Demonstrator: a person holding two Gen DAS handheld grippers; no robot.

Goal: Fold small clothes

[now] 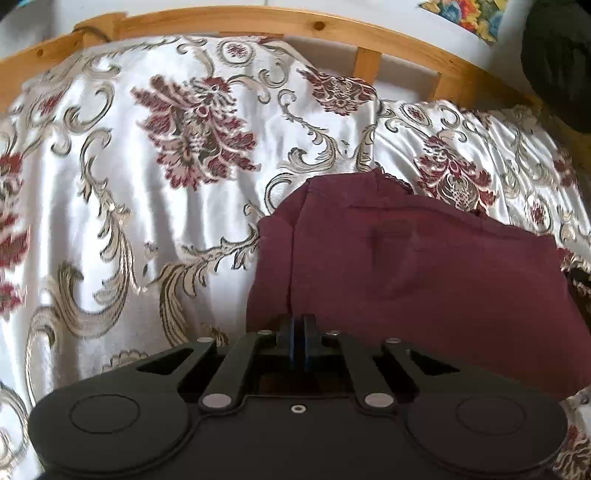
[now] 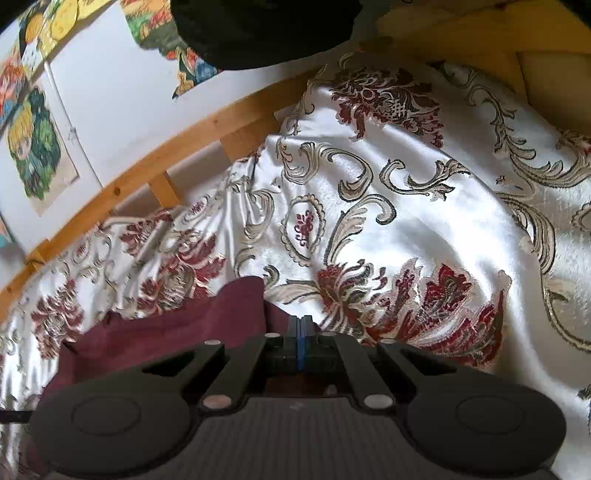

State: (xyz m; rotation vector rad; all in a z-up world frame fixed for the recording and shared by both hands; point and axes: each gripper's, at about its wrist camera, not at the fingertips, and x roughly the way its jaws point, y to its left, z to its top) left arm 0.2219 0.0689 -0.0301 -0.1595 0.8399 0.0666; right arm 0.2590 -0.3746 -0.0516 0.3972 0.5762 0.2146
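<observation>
A small maroon garment point(image 1: 424, 266) lies on a white satin bedspread with red and gold flowers point(image 1: 129, 206). In the left wrist view my left gripper point(image 1: 298, 325) is shut, its blue pads pinching the garment's near left edge. In the right wrist view my right gripper point(image 2: 300, 328) is shut on the garment's right edge point(image 2: 177, 325), with the cloth stretching away to the left. The cloth under both grippers is hidden.
A wooden bed rail point(image 1: 258, 22) runs along the far side, also in the right wrist view point(image 2: 155, 158). A white wall with colourful pictures point(image 2: 37, 155) stands behind it. A dark object point(image 2: 258, 29) hangs at the top. The bedspread point(image 2: 424, 206) extends right.
</observation>
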